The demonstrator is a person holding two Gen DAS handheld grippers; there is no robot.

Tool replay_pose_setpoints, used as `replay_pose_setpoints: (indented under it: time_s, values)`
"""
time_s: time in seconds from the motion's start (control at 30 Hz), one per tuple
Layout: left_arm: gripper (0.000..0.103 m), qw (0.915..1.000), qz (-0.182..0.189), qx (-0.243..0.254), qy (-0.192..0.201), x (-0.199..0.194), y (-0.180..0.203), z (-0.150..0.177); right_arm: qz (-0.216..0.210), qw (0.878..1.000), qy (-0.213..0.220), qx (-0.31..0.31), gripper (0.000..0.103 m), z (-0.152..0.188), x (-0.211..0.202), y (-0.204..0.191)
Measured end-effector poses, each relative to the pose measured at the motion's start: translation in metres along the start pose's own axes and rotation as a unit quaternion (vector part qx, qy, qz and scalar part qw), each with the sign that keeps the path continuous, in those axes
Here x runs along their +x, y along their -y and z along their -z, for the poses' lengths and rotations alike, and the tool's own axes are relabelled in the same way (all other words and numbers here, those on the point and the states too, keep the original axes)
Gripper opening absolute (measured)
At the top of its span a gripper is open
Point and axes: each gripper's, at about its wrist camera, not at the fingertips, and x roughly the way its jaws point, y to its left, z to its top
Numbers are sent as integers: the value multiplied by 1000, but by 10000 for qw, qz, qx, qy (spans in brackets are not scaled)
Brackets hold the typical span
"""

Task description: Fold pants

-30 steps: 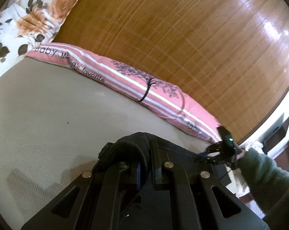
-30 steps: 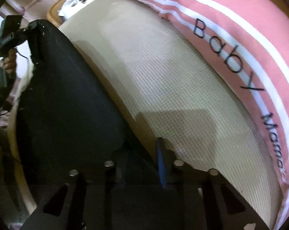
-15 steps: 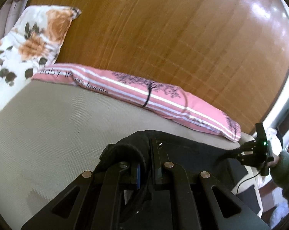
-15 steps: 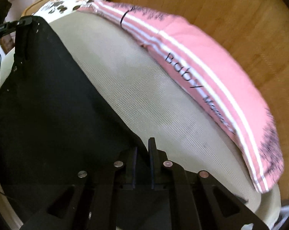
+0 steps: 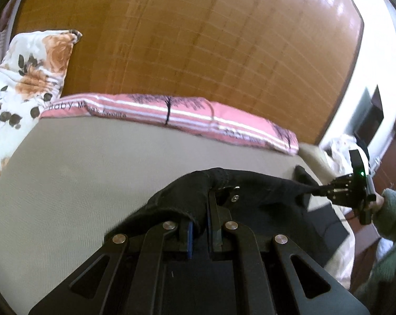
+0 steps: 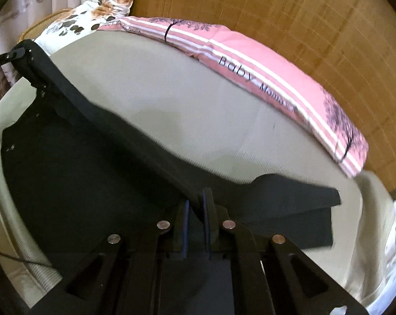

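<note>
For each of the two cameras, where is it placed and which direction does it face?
Left wrist: sits on the left gripper, shut on the black pants; looks across the bed to the pink pillow and wooden headboard; shows the right gripper and a green sleeve.
Right wrist: sits on the right gripper, shut on the pants; looks down over the bed; shows the left gripper far left.
Shared: pants, bed, pink pillow, floral pillow, headboard.

Two pillows (image 5: 171, 115) (pink, floral), one black pants (image 6: 93, 170), two tongs (image 5: 199, 225)
</note>
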Motion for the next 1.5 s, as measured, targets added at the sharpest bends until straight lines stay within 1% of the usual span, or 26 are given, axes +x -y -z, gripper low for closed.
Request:
replay_pose_setpoints:
  time_s: [0.07, 0.13, 0.27, 0.4, 0.57, 0.63, 0.7, 0.73, 0.77, 0.8, 0.83, 0.87, 0.9, 1.0, 1.07, 1.1, 1.13, 1.17, 1.2, 1.27, 1.3, 1.37, 1.43, 1.47, 1.5]
  values:
    - [8, 9999, 40, -17, -146, -7, 1, 15, -103, 9997, -108, 190, 7, 17, -2, -7]
    - [8, 9993, 18, 11, -371, -9, 2, 30, -155, 9992, -178, 333, 7, 31, -2, -14]
    - [8, 9942, -121, 150, -1062, -5, 3, 60, -197, 9983, -325, 440, 6, 53, 7, -29]
    - [9, 9853, -274, 381, -1641, 3, 7, 85, -298, 9965, -516, 590, 6, 73, 21, -38]
    - [12, 9717, -550, 668, -2197, 17, 8, 112, -184, 9962, -674, 514, 7, 87, 35, -49]
    - [14, 9698, -642, 731, -2237, 18, 11, 118, -81, 9965, -657, 507, 7, 88, 38, -52]
    - [17, 9693, -680, 696, -2259, 16, 12, 117, -2, 9964, -635, 568, 10, 88, 40, -54]
    - [18, 9692, -688, 630, -2278, 15, 12, 116, 23, 9961, -617, 634, 12, 88, 41, -56]
    - [21, 9688, -748, 570, -2292, 12, 13, 114, 59, 9959, -594, 678, 17, 88, 40, -56]
    - [29, 9675, -839, 517, -2328, 10, 12, 112, 106, 9954, -560, 774, 23, 88, 38, -57]
    - [41, 9659, -941, 467, -2365, 9, 11, 111, 125, 9951, -509, 842, 34, 88, 34, -58]
    - [48, 9636, -1099, 384, -2406, 5, 10, 111, 151, 9949, -438, 901, 41, 89, 29, -59]
    - [58, 9624, -1249, 287, -2397, -1, 9, 110, 178, 9945, -377, 961, 43, 89, 23, -60]
    - [61, 9636, -1400, -147, -2273, -24, 0, 107, 81, 9923, -184, 1225, 48, 92, 6, -56]
    - [61, 9640, -1417, -735, -2126, -41, -8, 105, -60, 9881, -70, 1538, 50, 96, -7, -51]
    - [61, 9639, -1354, -1065, -2032, -48, -13, 104, -270, 9828, -11, 1826, 50, 101, -13, -45]
    - [61, 9631, -1204, -1448, -1922, -56, -16, 106, -460, 9774, 4, 2064, 51, 104, -15, -40]
    - [61, 9609, -1017, -1836, -1803, -63, -17, 109, -666, 9704, 12, 2320, 51, 109, -16, -36]
    - [61, 9584, -921, -2059, -1748, -65, -17, 113, -839, 9638, 20, 2531, 51, 114, -16, -31]
    - [61, 9518, -721, -2444, -1707, -65, -15, 121, -1238, 9447, -8, 3036, 51, 127, -10, -23]
    - [61, 9459, -626, -2679, -1722, -62, -14, 127, -1351, 9366, -46, 3233, 51, 133, -7, -22]
    - [61, 9382, -499, -2954, -1732, -55, -13, 135, -1549, 9219, -82, 3551, 51, 144, -1, -20]
    - [61, 9298, -458, -3253, -1660, -48, -12, 142, -1669, 9102, -122, 3789, 53, 152, 5, -17]
    - [61, 9256, -460, -3397, -1606, -43, -13, 144, -1773, 9019, -135, 3936, 53, 156, 9, -15]
    - [61, 9222, -461, -3510, -1558, -39, -15, 147, -1898, 8898, -143, 4148, 53, 162, 14, -12]
